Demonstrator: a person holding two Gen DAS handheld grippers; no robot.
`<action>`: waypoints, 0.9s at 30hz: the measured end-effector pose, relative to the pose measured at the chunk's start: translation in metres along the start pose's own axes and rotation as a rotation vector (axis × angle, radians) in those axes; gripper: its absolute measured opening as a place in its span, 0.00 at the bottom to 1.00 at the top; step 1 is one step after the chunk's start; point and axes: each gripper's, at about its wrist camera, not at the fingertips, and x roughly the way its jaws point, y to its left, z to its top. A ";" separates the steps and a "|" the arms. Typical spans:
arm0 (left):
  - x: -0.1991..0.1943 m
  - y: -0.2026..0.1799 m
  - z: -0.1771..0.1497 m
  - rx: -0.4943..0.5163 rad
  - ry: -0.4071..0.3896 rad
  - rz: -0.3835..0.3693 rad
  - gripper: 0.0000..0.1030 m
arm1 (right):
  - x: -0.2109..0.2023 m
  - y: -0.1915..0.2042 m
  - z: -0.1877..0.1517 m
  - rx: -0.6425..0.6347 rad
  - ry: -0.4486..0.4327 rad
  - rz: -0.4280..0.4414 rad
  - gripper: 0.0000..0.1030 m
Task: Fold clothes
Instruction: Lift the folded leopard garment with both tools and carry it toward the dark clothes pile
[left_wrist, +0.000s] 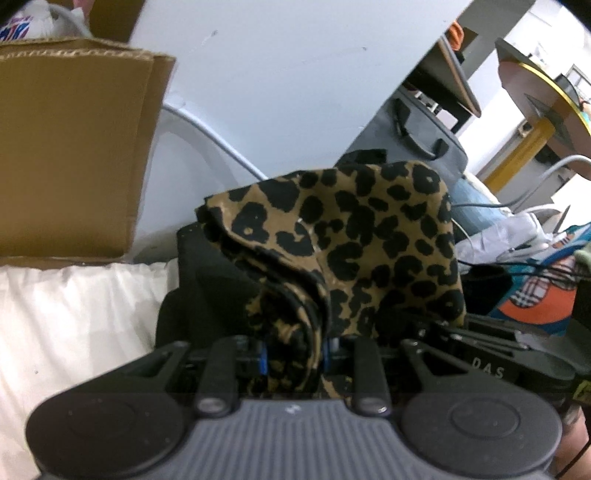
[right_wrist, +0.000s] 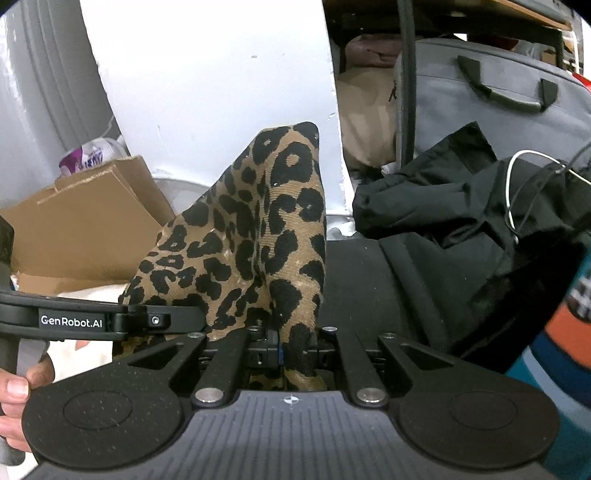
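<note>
The leopard-print garment (left_wrist: 343, 236) is held up off the surface, bunched and pinched by both claws at once. In the left wrist view it rises straight ahead of the left claw (left_wrist: 293, 354), whose jaws are pressed in on a thick gather of its folds; in the right wrist view a thinner fold runs up and away from the right claw (right_wrist: 295, 347), whose jaws are almost closed on it. The cloth's long axis leads from each claw forward and upward, so the coming move seems to turn on the stretch of fabric between the two claws, which lie just beside each other; neither hand is clearly nearer.

Below and beyond the garment lies black clothing (right_wrist: 461, 229), with white bedding (left_wrist: 74, 314) to the left and a cardboard box (left_wrist: 74, 147) behind it. A grey bag with dark handles (right_wrist: 498, 88) stands further back.

Readable writing: "GenRobot.AI" on the left claw's arm in the right wrist view, and "DAS" on the dark arm at the right of the left wrist view. A label on a plastic bottle (right_wrist: 83, 160) is too blurred to read.
</note>
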 end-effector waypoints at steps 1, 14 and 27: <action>0.002 0.001 0.001 -0.006 0.001 0.002 0.26 | 0.003 0.001 0.002 -0.007 0.002 -0.003 0.07; 0.022 0.018 0.008 -0.047 0.016 0.042 0.26 | 0.036 0.011 0.012 -0.097 0.038 -0.054 0.07; 0.038 0.024 0.011 -0.064 0.024 0.078 0.26 | 0.064 0.007 0.015 -0.064 0.062 -0.093 0.07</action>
